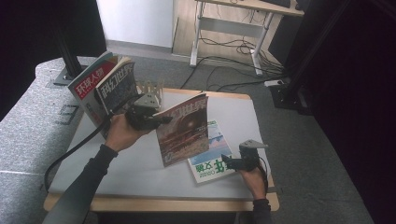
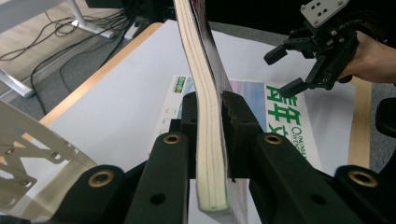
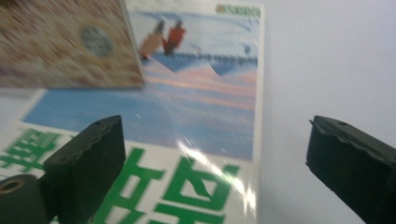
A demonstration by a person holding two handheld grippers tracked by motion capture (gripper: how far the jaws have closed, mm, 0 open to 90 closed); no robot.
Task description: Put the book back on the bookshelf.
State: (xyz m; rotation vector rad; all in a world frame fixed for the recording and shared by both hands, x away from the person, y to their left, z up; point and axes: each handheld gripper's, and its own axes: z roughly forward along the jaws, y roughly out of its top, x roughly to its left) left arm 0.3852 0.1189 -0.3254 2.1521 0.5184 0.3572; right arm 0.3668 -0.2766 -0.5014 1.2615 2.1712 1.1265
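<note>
A dark red magazine (image 1: 183, 129) stands tilted above the table, with my left gripper (image 1: 158, 119) shut on its edge. In the left gripper view both jaws press its cream page block (image 2: 201, 60) at my left gripper (image 2: 210, 119). Partly under it, a second magazine (image 1: 211, 161) with a blue cover and green characters lies flat. My right gripper (image 1: 228, 163) stands open just over that magazine's near right part. In the right gripper view its jaws spread wide over my right gripper's midpoint (image 3: 215, 154), above the flat magazine (image 3: 196, 98); the red magazine (image 3: 60, 42) blurs at top left.
Two more magazines (image 1: 105, 84) stand upright at the back left beside a slotted rack (image 1: 150, 88). A white mat (image 1: 126, 168) covers the wooden table (image 1: 187, 204). A grey couch-like surface (image 1: 28, 126) lies left; cables and a desk frame (image 1: 229, 42) are on the floor behind.
</note>
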